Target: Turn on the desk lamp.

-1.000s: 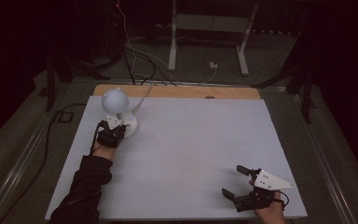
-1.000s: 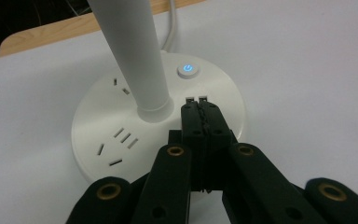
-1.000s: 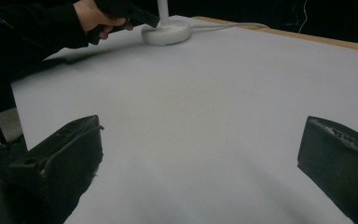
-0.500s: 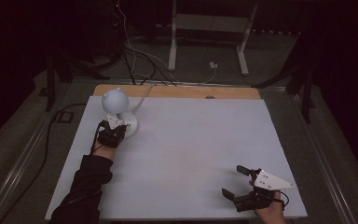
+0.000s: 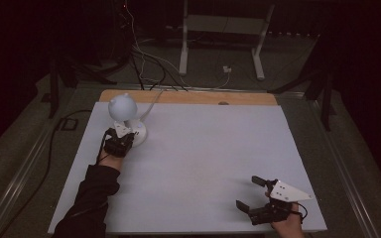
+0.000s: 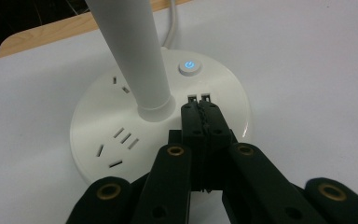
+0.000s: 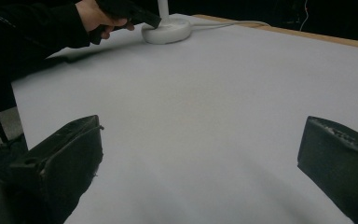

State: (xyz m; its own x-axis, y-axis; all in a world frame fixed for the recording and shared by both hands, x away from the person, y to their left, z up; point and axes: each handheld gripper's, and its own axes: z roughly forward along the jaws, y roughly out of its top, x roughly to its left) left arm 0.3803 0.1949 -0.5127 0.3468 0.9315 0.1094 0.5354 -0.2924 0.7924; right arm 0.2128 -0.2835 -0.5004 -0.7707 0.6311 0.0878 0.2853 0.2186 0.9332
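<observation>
Pressing closed left gripper [image 6: 200, 100] onto lamp base [image 6: 98, 130] beside stem [image 6: 135, 56]; right gripper [image 5: 256, 193] open, apart.

Ahead of the right gripper [image 5: 252, 193], jaws spread wide apart, the white table surface [image 5: 213, 148] lies bare all the way across to the lamp base [image 7: 166, 31]; passage there is unobstructed. The left gripper [image 6: 200, 99], jaws pressed together, sits over the lamp base [image 6: 163, 126], tips just short of the lit power button [image 6: 189, 66]. The lamp stem [image 6: 135, 56] stands immediately beside its jaws, blocking that side. The lamp cord [image 5: 151, 101] trails beyond the base.
</observation>
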